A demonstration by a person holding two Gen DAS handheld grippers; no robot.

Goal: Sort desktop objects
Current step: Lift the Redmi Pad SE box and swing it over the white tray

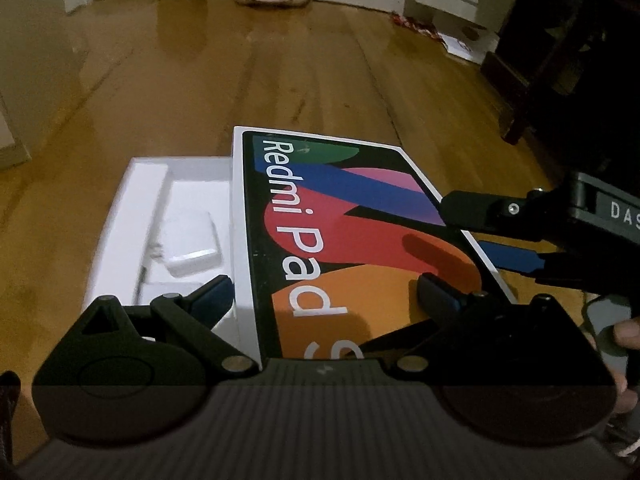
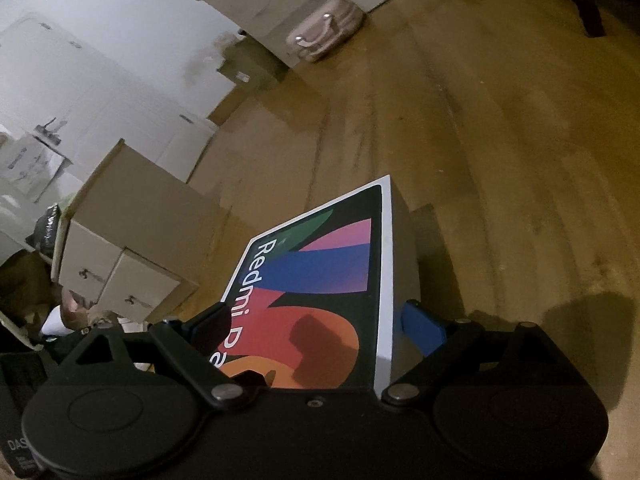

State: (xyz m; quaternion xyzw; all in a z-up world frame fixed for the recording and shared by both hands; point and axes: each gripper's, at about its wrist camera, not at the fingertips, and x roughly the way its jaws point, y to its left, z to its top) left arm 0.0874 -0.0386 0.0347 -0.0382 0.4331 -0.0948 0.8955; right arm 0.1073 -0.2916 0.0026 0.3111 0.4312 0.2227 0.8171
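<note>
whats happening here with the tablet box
A person is working with two handheld tongs on a wooden floor. The right tongs reach in at the edge of the Redmi Pad lid; whether they grip it is unclear. The lid lies partly over the open white tray, which holds a white charger. The left tongs hover open above.

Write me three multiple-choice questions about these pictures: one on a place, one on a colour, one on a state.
1. In the left wrist view, where is the white tray?
A. left of the colourful lid
B. on top of the lid
C. right of the lid

2. What colour are the letters on the lid?
A. yellow
B. white
C. blue

3. How is the left tool?
A. shut on a charger
B. shut on nothing
C. open

Answers:
1 A: the white tray lies at the left side of the lid.
2 B: the letters are white on the dark print.
3 C: the fingers of the left tool stand far apart.
</note>
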